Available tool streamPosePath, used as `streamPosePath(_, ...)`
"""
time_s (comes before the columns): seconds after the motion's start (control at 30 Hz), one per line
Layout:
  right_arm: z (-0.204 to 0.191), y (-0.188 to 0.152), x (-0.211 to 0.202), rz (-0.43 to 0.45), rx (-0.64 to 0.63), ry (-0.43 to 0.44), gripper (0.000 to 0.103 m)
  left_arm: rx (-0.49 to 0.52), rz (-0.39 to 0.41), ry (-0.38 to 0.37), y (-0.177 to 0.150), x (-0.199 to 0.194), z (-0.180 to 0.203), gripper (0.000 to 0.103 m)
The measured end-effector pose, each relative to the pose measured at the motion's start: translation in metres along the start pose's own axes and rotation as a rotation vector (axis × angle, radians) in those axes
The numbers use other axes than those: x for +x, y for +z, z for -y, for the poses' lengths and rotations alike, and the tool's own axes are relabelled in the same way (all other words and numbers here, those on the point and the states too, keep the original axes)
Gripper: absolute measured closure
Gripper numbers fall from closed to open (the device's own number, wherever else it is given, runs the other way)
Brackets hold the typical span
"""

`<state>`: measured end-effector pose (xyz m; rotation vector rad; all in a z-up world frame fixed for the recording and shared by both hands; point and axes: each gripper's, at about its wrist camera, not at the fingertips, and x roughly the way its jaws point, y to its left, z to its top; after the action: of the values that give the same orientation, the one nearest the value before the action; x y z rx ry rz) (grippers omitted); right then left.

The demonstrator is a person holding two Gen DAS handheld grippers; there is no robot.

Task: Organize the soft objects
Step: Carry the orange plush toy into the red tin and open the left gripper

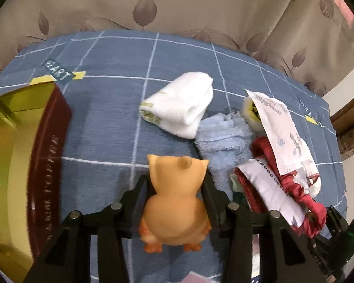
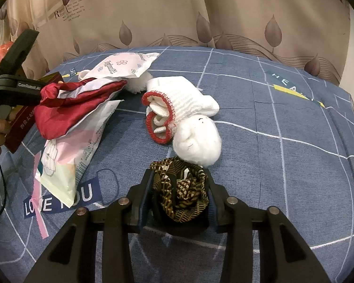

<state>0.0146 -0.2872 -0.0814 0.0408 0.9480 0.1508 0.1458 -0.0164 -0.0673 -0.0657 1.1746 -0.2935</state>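
Brightness: moderate indoor light, warm cast on the curtain [image 2: 224, 11], even over the blue bedspread [image 2: 283, 108].
Source: overhead, judging by short shadows beneath things.
Shadows: soft, dark patch beside the red box [image 1: 47, 165]; dim under the white towel [image 1: 184, 108].
Glare: gold sheen inside the box; green speck at lower right of the left view.
Blur: smeared lettering on the box; right view sharper.
Distortion: strong fisheye bend, grid lines curved, black corners.
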Motion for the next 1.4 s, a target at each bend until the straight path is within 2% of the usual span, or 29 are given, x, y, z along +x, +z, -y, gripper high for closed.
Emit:
streamPosePath(0.33, 0.0, 0.0, 0.001, 0.001, -0.003, -0.001, 0.064, -0.016, 0.038, 0.076, 0.0, -0.028, -0.017, 0.057)
streamPosePath(0.53, -0.001, -0.001, 0.001, 0.002, -0.01, -0.008, 0.064, -0.003, 0.091, 0.112, 0.009, -0.058, -0.032, 0.057)
streamPosePath(0.67, -0.001, -0.001, 0.001, 0.001, -0.013, -0.01, 0.064, -0.017, 0.136, 0.165, 0.017, -0.082, -0.058, 0.057)
streamPosePath(0.87, -0.001, -0.001, 0.002, 0.002, -0.017, -0.015, 0.064, -0.084, 0.156, 0.247, 0.025, -0.107, -0.114, 0.057)
streamPosePath(1.17, -0.001, -0.002, 0.002, 0.002, -0.025, -0.024, 0.064, -0.186, 0.082, 0.359, 0.027, -0.087, -0.194, 0.057)
streamPosePath(1.4, -0.001, -0.003, 0.002, 0.003, -0.028, -0.029, 0.064, -0.146, 0.035, 0.398, 0.028, -0.057, -0.208, 0.056)
